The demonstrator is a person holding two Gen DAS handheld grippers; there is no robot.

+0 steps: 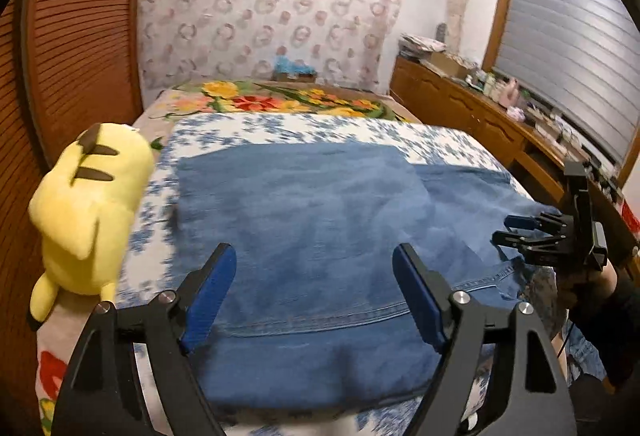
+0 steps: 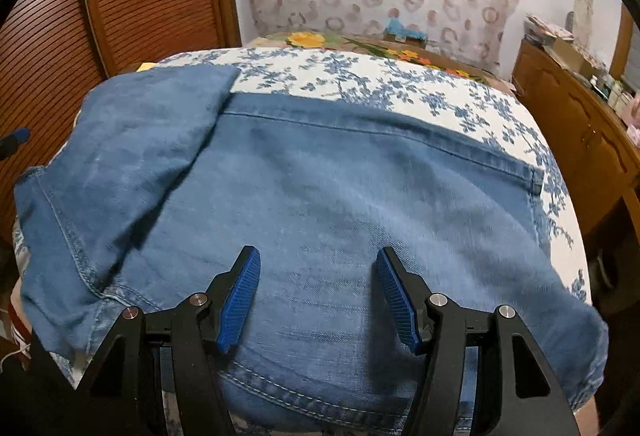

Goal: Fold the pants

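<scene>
Blue denim pants point(image 1: 312, 228) lie on the bed, with the legs folded over onto the upper part. In the right wrist view the pants point(image 2: 340, 204) fill the frame, and the folded leg part point(image 2: 132, 148) lies at the left. My left gripper point(image 1: 314, 264) is open and empty just above the denim near the front edge. My right gripper point(image 2: 318, 268) is open and empty above the seat of the pants. The right gripper also shows in the left wrist view point(image 1: 516, 230) at the right edge of the pants.
A yellow plush toy point(image 1: 88, 212) sits at the bed's left edge. The bed has a blue floral sheet point(image 1: 304, 130) and a flowered blanket point(image 1: 280, 100) behind. A wooden cabinet point(image 1: 480, 120) with clutter runs along the right. A slatted wooden door point(image 1: 80, 36) stands at the left.
</scene>
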